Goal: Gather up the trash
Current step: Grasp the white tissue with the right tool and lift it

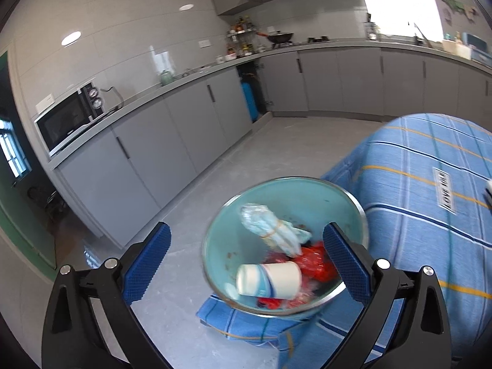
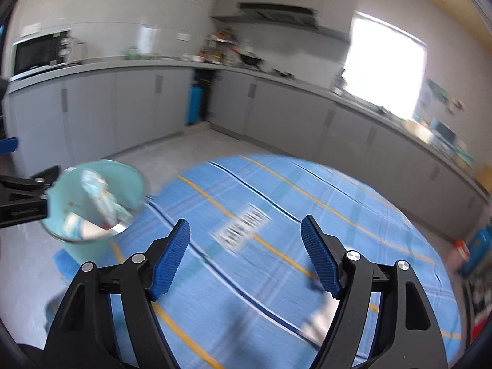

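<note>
A light-blue trash bin (image 1: 215,246) stands on the floor at the table's left edge. It holds a white paper cup (image 1: 270,279), a crumpled pale wrapper (image 1: 270,227) and red packaging (image 1: 316,261). My left gripper (image 1: 246,261) is open right above the bin's mouth, its jaws wide and empty. My right gripper (image 2: 246,255) is open and empty above the blue striped tablecloth (image 2: 307,215). The bin also shows in the right wrist view (image 2: 123,172), at the left, with the left gripper's black arm beside it. A blurred whitish item (image 2: 316,319) lies on the cloth near my right finger.
Grey kitchen cabinets (image 1: 184,129) run along the walls, with a microwave (image 1: 64,123) on the counter. A white label (image 2: 243,227) is sewn on the cloth. Blurred red and blue things (image 2: 470,246) sit beyond the table's right edge. Grey floor (image 1: 276,144) lies between table and cabinets.
</note>
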The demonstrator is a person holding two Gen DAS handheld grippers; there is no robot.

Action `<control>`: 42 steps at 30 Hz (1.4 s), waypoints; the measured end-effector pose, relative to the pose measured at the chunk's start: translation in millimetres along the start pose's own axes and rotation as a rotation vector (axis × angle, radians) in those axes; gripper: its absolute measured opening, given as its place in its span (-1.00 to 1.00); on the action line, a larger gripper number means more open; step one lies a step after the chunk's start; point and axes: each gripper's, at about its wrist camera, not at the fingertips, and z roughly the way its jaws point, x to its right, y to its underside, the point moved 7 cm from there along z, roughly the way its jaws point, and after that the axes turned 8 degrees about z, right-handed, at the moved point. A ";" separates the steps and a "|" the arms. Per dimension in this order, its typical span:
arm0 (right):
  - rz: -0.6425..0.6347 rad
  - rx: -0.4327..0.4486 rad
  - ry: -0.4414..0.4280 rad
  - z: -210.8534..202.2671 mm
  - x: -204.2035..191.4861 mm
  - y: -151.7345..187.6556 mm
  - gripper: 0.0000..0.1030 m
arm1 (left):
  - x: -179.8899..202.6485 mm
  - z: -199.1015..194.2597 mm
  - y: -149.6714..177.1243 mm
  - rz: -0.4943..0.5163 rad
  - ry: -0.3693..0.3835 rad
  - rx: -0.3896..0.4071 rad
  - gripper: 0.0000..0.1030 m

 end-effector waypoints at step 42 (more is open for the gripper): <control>0.263 -0.218 -0.029 -19.0 151.0 74.3 -0.64 | 228.0 -59.8 -48.0 0.275 0.265 0.084 0.89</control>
